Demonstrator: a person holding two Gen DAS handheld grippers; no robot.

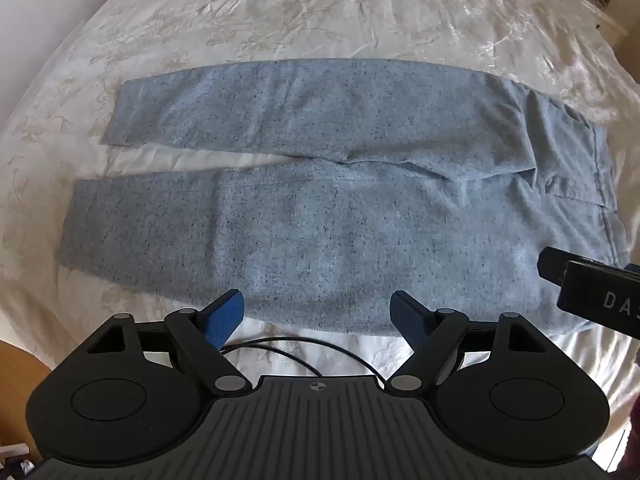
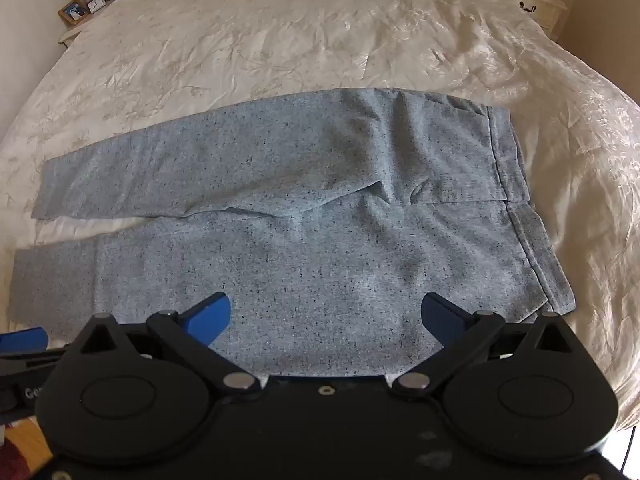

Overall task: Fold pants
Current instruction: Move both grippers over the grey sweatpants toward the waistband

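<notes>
I see the grey pants (image 1: 320,184) lying flat on the white bedspread (image 1: 280,12), legs toward nine o'clock and waistband toward three. My left gripper (image 1: 318,314) hovers at six o'clock by the near leg, jaws spread wide and holding nothing. My right gripper (image 2: 326,316) hangs over the seat, jaws likewise apart.

Speckled blue-grey pants (image 1: 340,184) (image 2: 304,220) are lying flat and unfolded, legs slightly parted and stretching toward nine o'clock, waistband sitting at three o'clock, crotch fabric bunching.
</notes>
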